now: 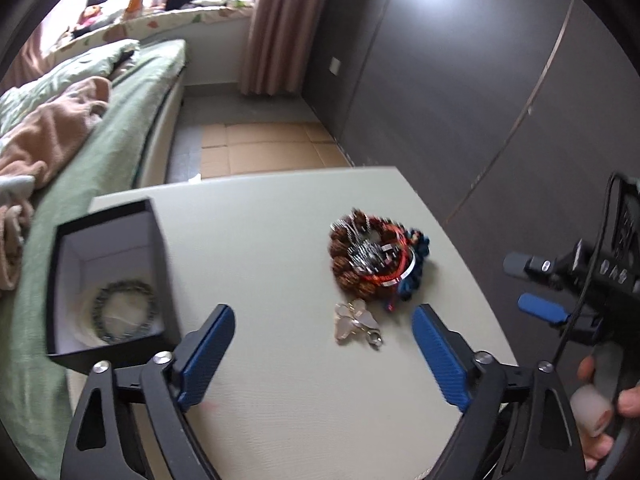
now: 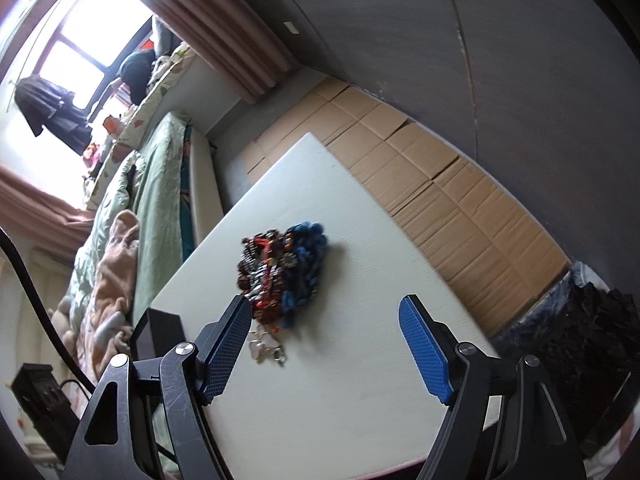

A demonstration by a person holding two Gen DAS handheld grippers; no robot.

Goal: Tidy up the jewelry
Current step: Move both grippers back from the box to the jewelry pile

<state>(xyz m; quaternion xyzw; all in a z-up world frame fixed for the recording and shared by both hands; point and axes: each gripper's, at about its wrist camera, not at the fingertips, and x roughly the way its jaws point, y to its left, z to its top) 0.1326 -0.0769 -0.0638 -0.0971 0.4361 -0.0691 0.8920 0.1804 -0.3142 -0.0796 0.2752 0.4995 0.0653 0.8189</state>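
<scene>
Left wrist view, left to right. Green bed runs along 9 to 10 o'clock. Black jewelry box, lid off, sits at the table's left edge, 8 o'clock; a dark beaded bracelet lies inside on the white lining. Left gripper at 6 o'clock, blue pads spread wide, nothing between them, hovering over the pale table. Clear pendant piece lies on the table between the pad tips, touching neither. Jewelry pile just past it at centre: brown beads, red cord, silver bits, blue beads on its right side. Right gripper at 3 o'clock, only partly seen.

Right wrist view: box corner at 8 o'clock, pile at centre, pendant just beside the left pad. Right gripper pads wide apart, empty. Cardboard on the floor at 2 o'clock.
</scene>
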